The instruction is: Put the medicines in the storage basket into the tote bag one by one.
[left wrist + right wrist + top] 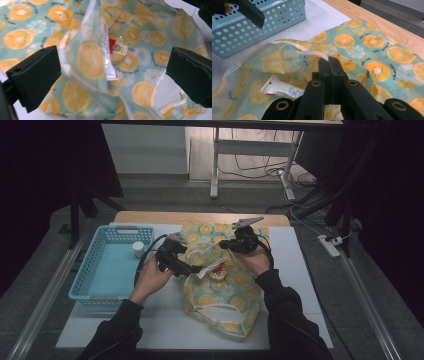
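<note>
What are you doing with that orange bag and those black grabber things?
A person works at the table with a gripper in each hand. The right gripper is shut on the rim of the fruit-print bag, holding its mouth up. The left gripper is open in front of that mouth, and a white tube lies just inside the bag. A blue basket with a small white jar sits beside them.

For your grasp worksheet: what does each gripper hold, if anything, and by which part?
The right gripper is shut on the fruit-print bag, pinching its mouth edge. The left gripper is open and holds nothing.
</note>
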Demonstrator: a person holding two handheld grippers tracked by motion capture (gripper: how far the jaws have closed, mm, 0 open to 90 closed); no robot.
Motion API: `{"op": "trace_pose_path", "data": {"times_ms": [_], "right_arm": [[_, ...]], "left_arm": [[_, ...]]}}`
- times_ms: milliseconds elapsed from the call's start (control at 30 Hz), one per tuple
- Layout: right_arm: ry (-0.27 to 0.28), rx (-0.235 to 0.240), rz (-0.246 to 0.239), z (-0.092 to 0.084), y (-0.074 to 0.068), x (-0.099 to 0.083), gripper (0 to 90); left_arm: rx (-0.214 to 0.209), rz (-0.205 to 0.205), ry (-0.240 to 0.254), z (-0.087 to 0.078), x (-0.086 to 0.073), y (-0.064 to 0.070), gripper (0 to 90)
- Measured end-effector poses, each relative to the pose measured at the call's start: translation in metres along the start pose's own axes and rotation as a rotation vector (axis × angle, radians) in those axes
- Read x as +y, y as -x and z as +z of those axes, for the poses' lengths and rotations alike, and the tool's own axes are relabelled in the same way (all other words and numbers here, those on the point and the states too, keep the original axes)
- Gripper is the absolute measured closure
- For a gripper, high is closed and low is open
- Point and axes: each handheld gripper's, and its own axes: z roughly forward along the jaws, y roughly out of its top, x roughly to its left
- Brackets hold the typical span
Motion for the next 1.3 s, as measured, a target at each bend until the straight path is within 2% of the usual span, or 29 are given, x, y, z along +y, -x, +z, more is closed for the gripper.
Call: {"op": "trace_pose_path", "data": {"times_ms": [233,467,600,767,1033,1200,1300], "right_arm": [[0.001,0.002,-0.004,0.0,-0.001,0.0,90.0],[0.001,0.005,-0.006,0.0,-0.002,0.001,90.0],[0.002,0.007,-0.005,0.0,-0.003,0.001,90.0],[0.008,0.001,0.005,-0.001,-0.002,0.001,90.0],[0.003,0.003,0.004,0.0,-0.003,0.001,90.0],[-0.002,0.006,0.001,0.002,-0.003,0.002,90.0],[-0.004,0.007,0.0,0.003,-0.003,0.001,90.0]], "left_arm": [[0.011,-0.04,0.042,-0.02,-0.01,-0.013,0.0],[0.06,-0.066,0.044,-0.038,-0.02,-0.025,0.0],[0.103,-0.067,0.038,-0.047,-0.025,-0.033,0.0],[0.127,-0.094,0.065,-0.06,-0.033,-0.047,0.0],[0.206,-0.139,0.054,-0.077,-0.048,-0.069,0.0],[0.254,-0.176,0.039,-0.081,-0.058,-0.083,0.0],[0.267,-0.202,0.035,-0.082,-0.063,-0.09,0.0]]}}
